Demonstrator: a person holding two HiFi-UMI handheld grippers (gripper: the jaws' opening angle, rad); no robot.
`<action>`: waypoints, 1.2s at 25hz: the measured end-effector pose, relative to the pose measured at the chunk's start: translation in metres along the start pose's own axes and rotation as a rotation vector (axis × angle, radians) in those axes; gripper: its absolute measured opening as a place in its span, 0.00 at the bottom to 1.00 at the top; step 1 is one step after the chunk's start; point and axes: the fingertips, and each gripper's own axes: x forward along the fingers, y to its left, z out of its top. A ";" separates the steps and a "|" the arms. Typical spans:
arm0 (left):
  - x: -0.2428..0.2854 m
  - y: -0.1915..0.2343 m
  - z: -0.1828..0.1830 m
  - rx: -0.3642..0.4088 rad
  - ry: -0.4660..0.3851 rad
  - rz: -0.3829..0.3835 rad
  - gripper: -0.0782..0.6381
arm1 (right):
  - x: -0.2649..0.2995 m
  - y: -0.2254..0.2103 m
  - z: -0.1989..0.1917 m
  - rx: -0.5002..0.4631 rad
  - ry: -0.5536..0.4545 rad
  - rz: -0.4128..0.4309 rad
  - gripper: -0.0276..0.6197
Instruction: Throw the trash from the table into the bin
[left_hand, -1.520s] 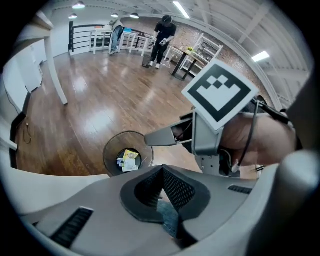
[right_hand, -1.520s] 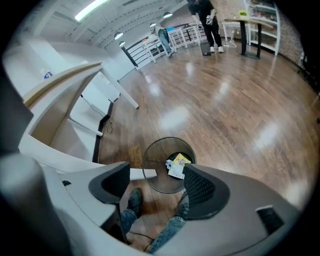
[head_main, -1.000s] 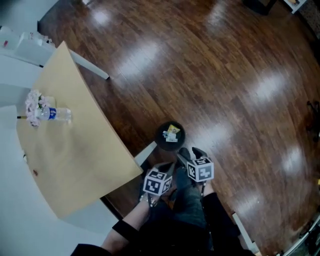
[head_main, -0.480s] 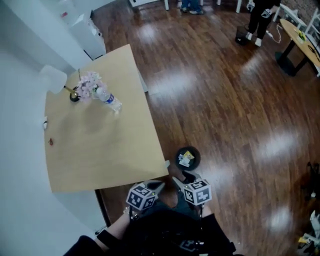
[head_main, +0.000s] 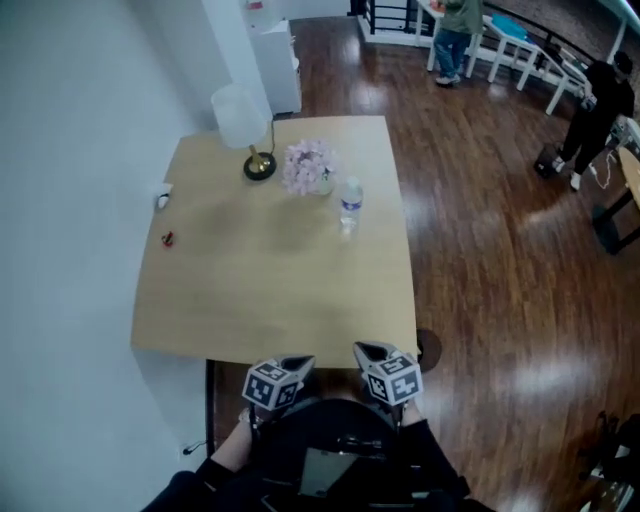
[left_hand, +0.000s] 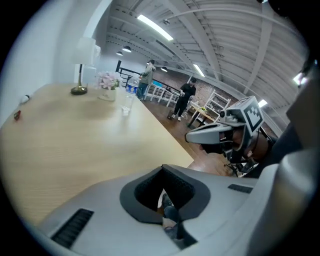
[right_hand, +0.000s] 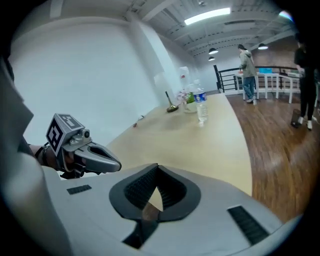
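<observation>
The tan table carries a clear water bottle, a small red scrap and a small white bit near its left edge. My left gripper hovers shut at the table's near edge, with nothing in it. Beside it, my right gripper has just been closing and is shut with nothing between its jaws. In the left gripper view the left gripper faces the tabletop, the right gripper to its right. The black bin peeks out at the near right corner.
A lamp and pink flowers stand at the table's far side by the bottle. A white wall runs along the left. Dark wood floor lies to the right, with two people and furniture far back.
The view has swung from the bin on the floor up to the table. Both grippers rose from above the bin to the table's near edge. The right jaws went from open to shut.
</observation>
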 end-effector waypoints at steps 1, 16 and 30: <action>-0.010 0.015 -0.004 -0.003 -0.012 0.010 0.11 | 0.012 0.014 0.007 -0.020 0.006 0.007 0.04; -0.081 0.111 -0.013 -0.157 -0.096 0.139 0.11 | 0.104 0.098 0.047 -0.157 0.076 0.163 0.04; -0.138 0.221 -0.018 -0.267 -0.109 0.249 0.11 | 0.192 0.155 0.089 -0.232 0.107 0.278 0.04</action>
